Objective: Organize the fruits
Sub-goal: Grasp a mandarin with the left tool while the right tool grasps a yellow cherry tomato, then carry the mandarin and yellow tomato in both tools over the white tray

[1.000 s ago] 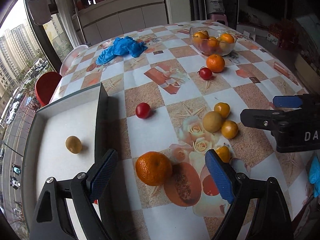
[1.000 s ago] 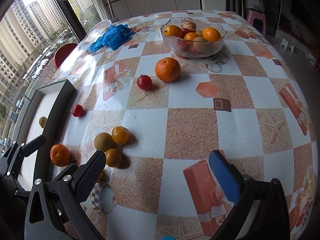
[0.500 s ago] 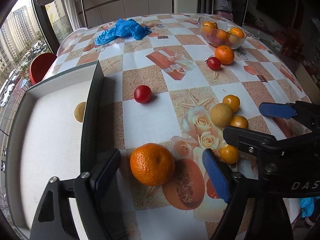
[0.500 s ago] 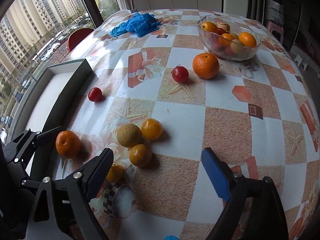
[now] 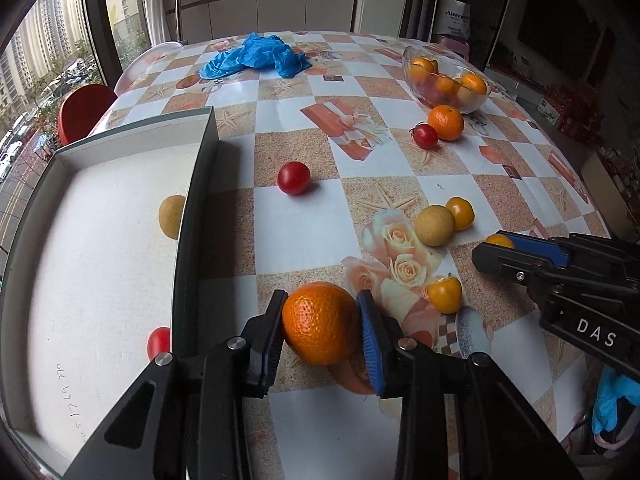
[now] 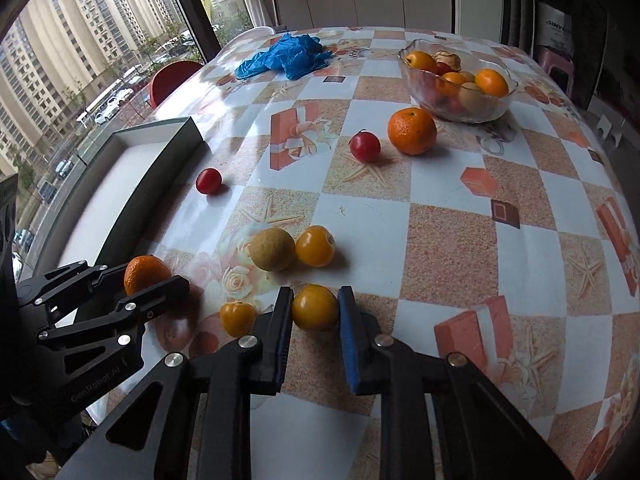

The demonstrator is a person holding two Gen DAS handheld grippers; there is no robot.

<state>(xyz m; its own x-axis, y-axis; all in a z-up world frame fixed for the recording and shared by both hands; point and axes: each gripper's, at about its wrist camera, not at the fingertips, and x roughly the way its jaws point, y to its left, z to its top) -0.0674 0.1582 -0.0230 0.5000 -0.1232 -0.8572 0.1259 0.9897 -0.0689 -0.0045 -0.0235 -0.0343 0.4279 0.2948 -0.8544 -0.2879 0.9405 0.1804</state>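
My left gripper (image 5: 321,298) is closing on a large orange (image 5: 320,324) on the tablecloth, and both pads press its sides; it stands just right of the white tray's dark wall (image 5: 196,208). The right wrist view shows the same orange (image 6: 144,272) in those fingers. My right gripper (image 6: 316,294) is shut on a small yellow-orange fruit (image 6: 315,307) resting on the table. In the left wrist view that gripper (image 5: 494,248) comes in from the right, with only the fruit's top (image 5: 498,240) showing.
The tray holds a tan fruit (image 5: 171,216) and a red one (image 5: 159,342). Loose on the table: a red tomato (image 5: 294,177), a tan fruit (image 5: 434,225), two small orange fruits (image 5: 461,213) (image 5: 444,294). Far right stands a glass bowl (image 5: 478,102) with an orange (image 5: 445,122) beside it. Blue gloves (image 5: 256,56) lie far back.
Both grippers went from wide open to shut: the left one onto the large orange, the right one shifted left and closed onto the small yellow-orange fruit.
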